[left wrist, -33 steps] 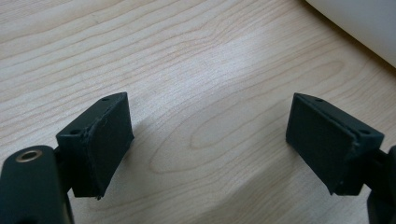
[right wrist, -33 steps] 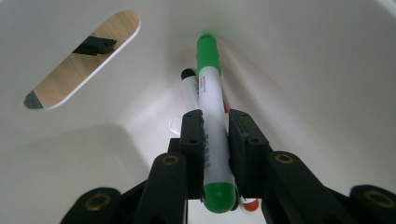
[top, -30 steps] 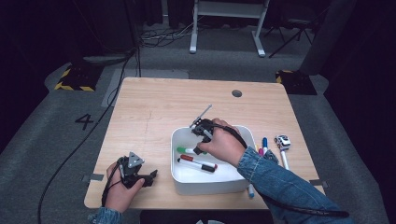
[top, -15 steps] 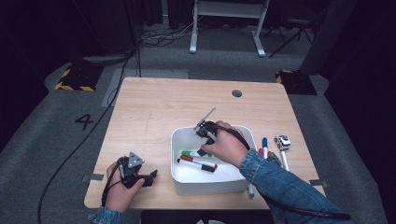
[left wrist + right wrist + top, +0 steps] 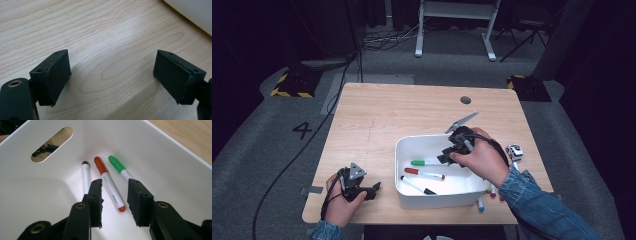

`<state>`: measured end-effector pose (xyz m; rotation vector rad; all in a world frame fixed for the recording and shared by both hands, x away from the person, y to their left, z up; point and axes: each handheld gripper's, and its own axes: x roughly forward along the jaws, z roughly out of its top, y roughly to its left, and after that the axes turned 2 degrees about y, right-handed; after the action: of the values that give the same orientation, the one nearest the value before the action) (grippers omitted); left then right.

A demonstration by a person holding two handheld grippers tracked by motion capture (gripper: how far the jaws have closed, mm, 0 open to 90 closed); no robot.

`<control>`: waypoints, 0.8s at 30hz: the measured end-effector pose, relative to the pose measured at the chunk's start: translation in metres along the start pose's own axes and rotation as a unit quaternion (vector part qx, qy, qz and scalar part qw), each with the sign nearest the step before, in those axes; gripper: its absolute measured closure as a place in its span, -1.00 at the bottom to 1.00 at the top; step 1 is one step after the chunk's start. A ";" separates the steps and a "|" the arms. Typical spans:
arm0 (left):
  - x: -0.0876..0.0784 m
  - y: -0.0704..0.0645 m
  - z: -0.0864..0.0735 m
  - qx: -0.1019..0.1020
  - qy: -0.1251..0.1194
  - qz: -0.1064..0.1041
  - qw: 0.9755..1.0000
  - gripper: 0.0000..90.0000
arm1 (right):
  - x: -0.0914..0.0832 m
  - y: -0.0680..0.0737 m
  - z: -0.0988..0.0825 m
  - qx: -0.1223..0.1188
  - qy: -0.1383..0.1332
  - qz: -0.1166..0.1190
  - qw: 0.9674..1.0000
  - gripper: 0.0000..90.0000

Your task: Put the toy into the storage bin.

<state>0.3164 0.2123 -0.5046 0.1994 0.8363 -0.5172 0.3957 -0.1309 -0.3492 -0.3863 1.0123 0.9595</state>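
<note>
A white bin (image 5: pixel 412 200) on the table holds a green marker (image 5: pixel 426 162), a red marker (image 5: pixel 424 174) and a black-capped marker (image 5: pixel 417 186). My right gripper (image 5: pixel 444 159) hangs over the bin's right half, just right of the green marker. In the right gripper view its jaws (image 5: pixel 115 195) have just been opening and grip nothing. The red marker (image 5: pixel 107 180), green marker (image 5: pixel 117 165) and black-capped marker (image 5: pixel 85 173) lie on the bin floor below. My left gripper (image 5: pixel 374 189) rests open on the wood left of the bin, its pads (image 5: pixel 56 75) wide apart over bare table.
Several more markers (image 5: pixel 481 205) lie on the table beside the bin's right wall, with a small white object (image 5: pixel 514 151) behind them. The bin wall (image 5: pixel 150 152) has a handle slot (image 5: pixel 52 143). A corner of the bin (image 5: pixel 192 12) stands close ahead of the left gripper.
My right gripper has drawn back to the right and lifted a little, and its jaws have parted. The green marker lies free in the bin. The left gripper has stayed put.
</note>
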 end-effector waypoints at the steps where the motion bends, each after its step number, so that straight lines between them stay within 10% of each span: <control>1: 0.000 0.000 0.000 0.000 0.000 0.000 1.000 -0.68 | -0.007 -0.001 -0.004 0.005 -0.007 0.000 1.000 0.44; 16: 0.000 0.000 0.000 0.000 0.000 0.000 1.000 -0.68 | -0.081 -0.032 -0.064 0.068 -0.073 -0.050 0.994 0.41; 24: 0.000 0.000 0.000 0.000 0.000 0.000 1.000 -0.68 | -0.108 -0.058 -0.107 0.121 -0.092 -0.080 0.985 0.38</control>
<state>0.3164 0.2122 -0.5046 0.1994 0.8361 -0.5165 0.3653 -0.2878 -0.3202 -0.1708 0.9023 0.7038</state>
